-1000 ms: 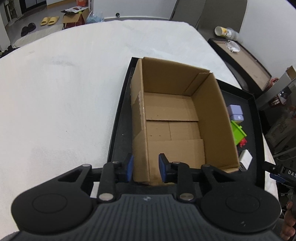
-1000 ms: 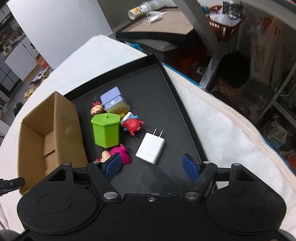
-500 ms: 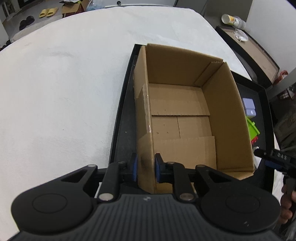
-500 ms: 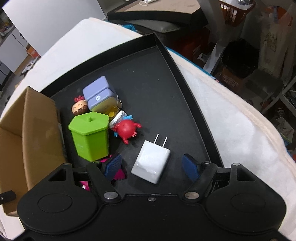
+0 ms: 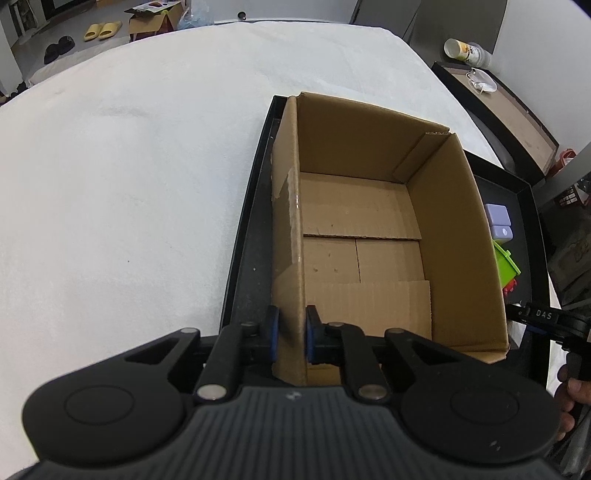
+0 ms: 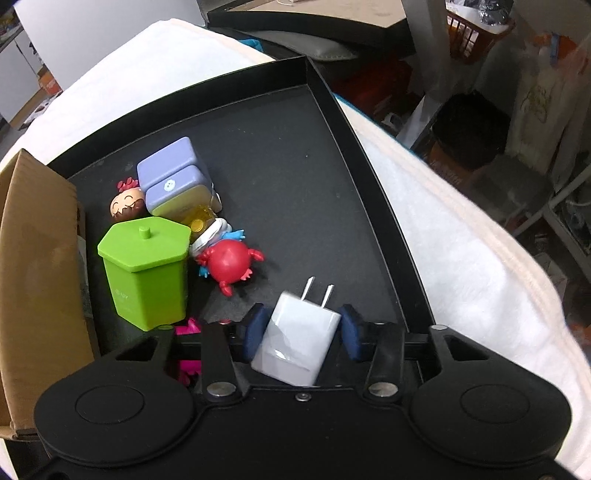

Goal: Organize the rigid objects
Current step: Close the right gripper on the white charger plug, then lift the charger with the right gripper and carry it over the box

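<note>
An empty open cardboard box (image 5: 369, 236) stands in a black tray (image 5: 243, 280). My left gripper (image 5: 291, 332) is shut on the box's near left wall. In the right wrist view, my right gripper (image 6: 301, 332) has its pads against both sides of a white plug charger (image 6: 295, 339) that lies on the tray floor (image 6: 295, 177). Beside it are a green lidded pot (image 6: 146, 273), a red crab toy (image 6: 231, 262), a purple box (image 6: 173, 181), a small doll head (image 6: 123, 205) and a pink toy (image 6: 188, 363) partly hidden by the gripper.
The tray lies on a white cloth-covered table (image 5: 129, 166). The box wall (image 6: 33, 277) stands left of the toys. A second black tray (image 5: 506, 114) with a cup (image 5: 461, 50) is at the far right. Clutter and a basket (image 6: 476, 33) lie beyond the table edge.
My right gripper moved forward over the charger and closed its jaws onto it. My left gripper closed on the box wall and holds it.
</note>
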The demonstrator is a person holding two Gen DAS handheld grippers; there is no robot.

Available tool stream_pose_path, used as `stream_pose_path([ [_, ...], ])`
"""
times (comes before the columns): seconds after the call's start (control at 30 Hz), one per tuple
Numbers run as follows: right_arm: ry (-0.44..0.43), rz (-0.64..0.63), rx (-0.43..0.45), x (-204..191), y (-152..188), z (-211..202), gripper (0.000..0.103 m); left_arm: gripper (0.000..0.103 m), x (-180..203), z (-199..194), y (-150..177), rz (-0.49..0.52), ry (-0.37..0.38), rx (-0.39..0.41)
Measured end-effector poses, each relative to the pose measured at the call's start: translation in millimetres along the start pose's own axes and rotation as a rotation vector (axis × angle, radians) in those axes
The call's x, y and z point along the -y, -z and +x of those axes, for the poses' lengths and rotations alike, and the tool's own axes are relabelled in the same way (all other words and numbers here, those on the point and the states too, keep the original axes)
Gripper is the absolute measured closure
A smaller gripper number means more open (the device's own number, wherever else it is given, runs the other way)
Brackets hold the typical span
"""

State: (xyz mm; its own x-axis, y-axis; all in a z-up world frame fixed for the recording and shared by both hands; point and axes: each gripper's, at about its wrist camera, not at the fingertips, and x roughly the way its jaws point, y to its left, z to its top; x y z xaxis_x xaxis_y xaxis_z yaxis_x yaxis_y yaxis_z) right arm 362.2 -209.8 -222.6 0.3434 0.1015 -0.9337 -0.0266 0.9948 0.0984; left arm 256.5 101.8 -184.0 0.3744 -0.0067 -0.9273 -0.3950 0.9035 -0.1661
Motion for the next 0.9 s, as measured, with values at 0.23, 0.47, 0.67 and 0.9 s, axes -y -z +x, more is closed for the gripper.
stream_pose_path([
  [0.23, -0.047, 0.016, 0.032, 2, 3, -23, 0.065, 0.09, -2, -2, 3, -0.019, 0.005, 0.02],
  [0.47, -0.079, -0.022, 0.104, -10, 4, -63, 0.067, 0.089, -2, -5, 5, -0.018, 0.011, 0.04],
  [0.67, -0.082, -0.067, 0.155, -20, -1, -90, 0.067, 0.089, -2, -7, 11, -0.013, 0.016, 0.066],
  [0.9, -0.089, -0.109, 0.198, -37, -6, -115, 0.067, 0.089, -6, -9, 12, -0.011, 0.035, 0.074],
])
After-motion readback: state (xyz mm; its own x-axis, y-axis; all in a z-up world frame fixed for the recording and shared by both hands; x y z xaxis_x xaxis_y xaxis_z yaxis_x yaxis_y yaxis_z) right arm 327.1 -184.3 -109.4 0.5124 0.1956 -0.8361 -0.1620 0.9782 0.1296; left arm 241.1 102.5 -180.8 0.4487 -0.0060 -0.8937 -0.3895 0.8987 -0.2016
